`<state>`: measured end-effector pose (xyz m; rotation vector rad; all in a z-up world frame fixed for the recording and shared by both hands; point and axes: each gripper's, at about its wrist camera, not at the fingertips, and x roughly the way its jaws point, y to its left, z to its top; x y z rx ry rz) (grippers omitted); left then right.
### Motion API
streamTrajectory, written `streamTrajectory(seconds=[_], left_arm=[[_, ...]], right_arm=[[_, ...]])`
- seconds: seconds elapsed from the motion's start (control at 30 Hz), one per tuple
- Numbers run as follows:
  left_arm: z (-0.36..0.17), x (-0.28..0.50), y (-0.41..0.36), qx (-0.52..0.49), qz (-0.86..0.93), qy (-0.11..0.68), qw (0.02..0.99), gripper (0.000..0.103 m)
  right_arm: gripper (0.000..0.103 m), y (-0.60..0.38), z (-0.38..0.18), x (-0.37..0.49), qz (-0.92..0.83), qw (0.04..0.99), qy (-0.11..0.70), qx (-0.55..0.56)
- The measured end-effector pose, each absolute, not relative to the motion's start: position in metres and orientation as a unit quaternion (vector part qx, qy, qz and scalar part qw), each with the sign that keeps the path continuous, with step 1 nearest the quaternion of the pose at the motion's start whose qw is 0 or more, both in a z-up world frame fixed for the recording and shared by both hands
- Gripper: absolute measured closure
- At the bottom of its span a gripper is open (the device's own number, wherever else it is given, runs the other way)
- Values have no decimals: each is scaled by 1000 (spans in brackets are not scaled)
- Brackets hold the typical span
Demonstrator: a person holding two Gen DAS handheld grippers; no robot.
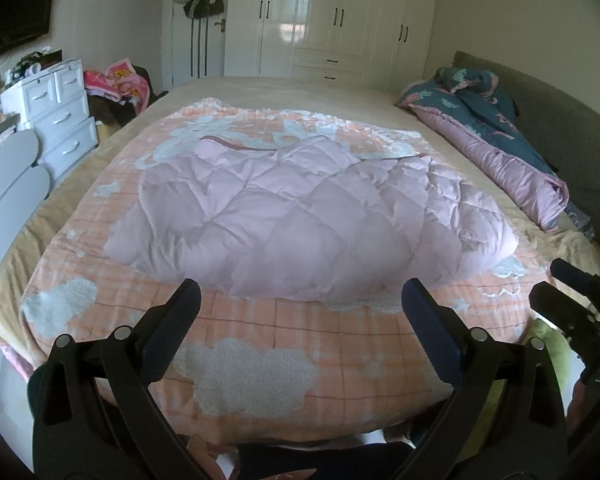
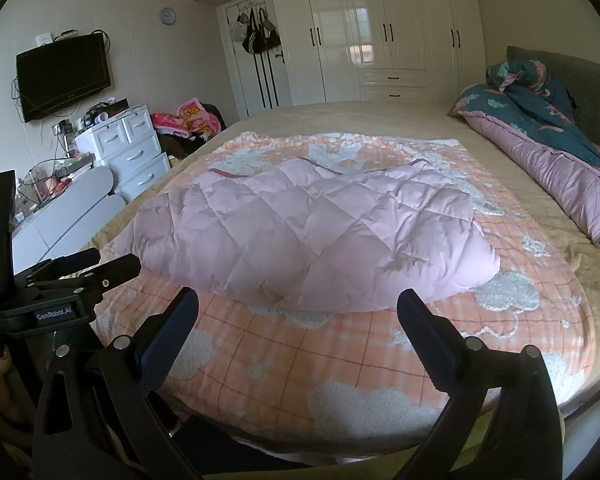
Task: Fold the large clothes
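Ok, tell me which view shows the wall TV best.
The right wrist view: the TV hangs whole on the wall above the white drawers. The left wrist view catches only a dark, cropped corner of it at the frame's edge.

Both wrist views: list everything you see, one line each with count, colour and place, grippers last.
Quilted garment: one, pale pink, lying mid-bed on the blanket.
Blanket: one, orange check with white clouds, spread over the bed.
Bed sheet: one, beige, beneath the blanket.
Duvet: one, teal and purple, bunched by the headboard.
Wardrobe: one, white, far wall.
Drawer unit: one, white, beside the bed.
TV: one, black, wall-mounted.
Left gripper: black, open, empty.
Right gripper: black, open, empty.
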<state>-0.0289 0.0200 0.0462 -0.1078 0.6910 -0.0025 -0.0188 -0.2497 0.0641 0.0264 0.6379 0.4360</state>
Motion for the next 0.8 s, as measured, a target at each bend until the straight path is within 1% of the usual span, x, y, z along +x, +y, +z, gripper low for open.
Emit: streamTrajectory(seconds=[0.8], left_arm=[[52,-36,36,-72,8,326,943,9]], right_arm=[[4,-253,58,-17,204,925,320,6]])
